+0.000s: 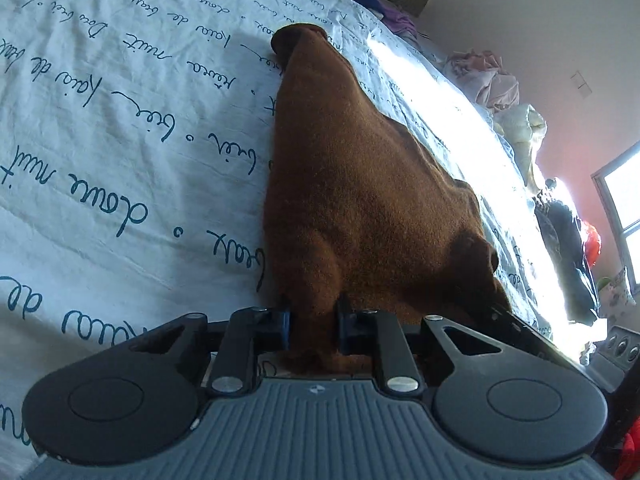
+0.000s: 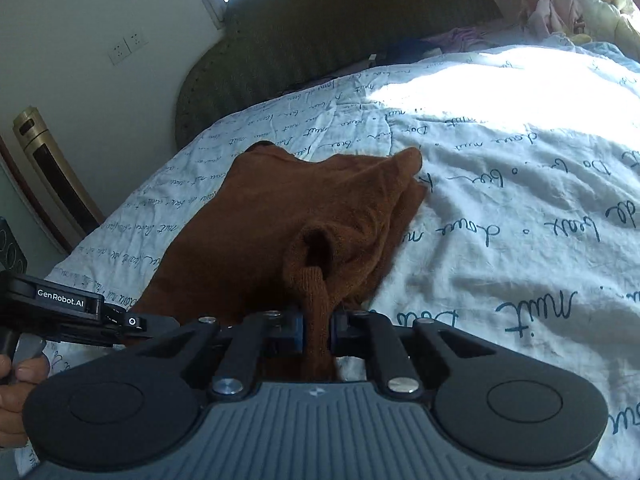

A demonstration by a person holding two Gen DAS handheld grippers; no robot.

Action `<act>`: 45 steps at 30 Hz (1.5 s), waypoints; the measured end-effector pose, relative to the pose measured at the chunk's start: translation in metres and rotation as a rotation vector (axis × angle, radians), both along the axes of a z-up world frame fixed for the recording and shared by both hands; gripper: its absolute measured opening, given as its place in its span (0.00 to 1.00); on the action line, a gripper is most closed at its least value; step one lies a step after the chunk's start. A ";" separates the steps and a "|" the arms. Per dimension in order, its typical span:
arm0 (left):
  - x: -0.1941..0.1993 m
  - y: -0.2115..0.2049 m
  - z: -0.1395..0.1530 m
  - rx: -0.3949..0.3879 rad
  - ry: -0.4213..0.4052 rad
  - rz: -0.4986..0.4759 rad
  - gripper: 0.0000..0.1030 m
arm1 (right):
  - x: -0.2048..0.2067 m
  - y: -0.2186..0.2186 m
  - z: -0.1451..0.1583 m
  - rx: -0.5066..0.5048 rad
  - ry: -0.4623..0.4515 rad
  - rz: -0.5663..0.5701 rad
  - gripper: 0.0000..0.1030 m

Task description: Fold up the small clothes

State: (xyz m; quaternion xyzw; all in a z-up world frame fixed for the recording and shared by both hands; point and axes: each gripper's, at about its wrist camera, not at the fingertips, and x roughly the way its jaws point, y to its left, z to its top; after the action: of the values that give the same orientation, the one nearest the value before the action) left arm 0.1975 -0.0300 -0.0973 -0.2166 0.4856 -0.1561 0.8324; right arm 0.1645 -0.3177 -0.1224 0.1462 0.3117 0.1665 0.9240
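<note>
Left gripper (image 1: 314,326): pinching a near edge of the brown garment (image 1: 360,184), so the cloth can be lifted and laid over for a fold.
Right gripper (image 2: 318,330): pressed together on a ribbed cuff of the same garment (image 2: 280,208), holding a second corner (probably a sleeve end).
Garment: spread on the bed sheet (image 2: 500,200), reaching from the near edge toward the headboard (image 2: 320,28).
Containers: none seen; loose clothes (image 2: 560,0) lie heaped at the far corner.
</note>
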 end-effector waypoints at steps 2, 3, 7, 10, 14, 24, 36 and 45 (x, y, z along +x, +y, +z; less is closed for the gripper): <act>-0.007 -0.003 0.000 0.030 -0.021 -0.003 0.22 | -0.002 0.002 0.010 -0.018 -0.018 0.003 0.10; -0.011 -0.004 -0.002 0.040 -0.030 -0.002 0.22 | -0.001 0.002 0.010 -0.044 -0.015 -0.012 0.11; -0.016 -0.006 0.003 0.059 -0.051 -0.034 0.52 | 0.014 -0.006 -0.003 -0.087 0.071 -0.033 0.83; -0.022 -0.007 0.015 0.088 -0.096 -0.022 0.98 | 0.016 -0.023 0.018 -0.017 -0.025 -0.121 0.93; -0.027 -0.021 0.016 0.193 -0.121 -0.039 1.00 | 0.065 -0.025 0.025 0.044 -0.017 -0.148 0.92; -0.037 -0.039 0.041 0.296 -0.307 -0.049 1.00 | 0.113 -0.007 0.017 -0.111 -0.008 -0.168 0.07; 0.147 0.032 0.047 -0.133 -0.088 -0.038 1.00 | 0.071 0.012 0.061 -0.094 -0.122 -0.008 0.72; 0.241 0.029 0.008 -0.191 0.091 0.026 0.89 | 0.031 0.080 0.038 -0.061 -0.052 0.212 0.72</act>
State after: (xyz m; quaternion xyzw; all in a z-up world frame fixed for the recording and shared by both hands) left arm 0.4388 -0.0007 -0.0897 -0.3083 0.5031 -0.1808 0.7869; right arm 0.1951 -0.2378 -0.0848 0.0797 0.3062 0.2575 0.9130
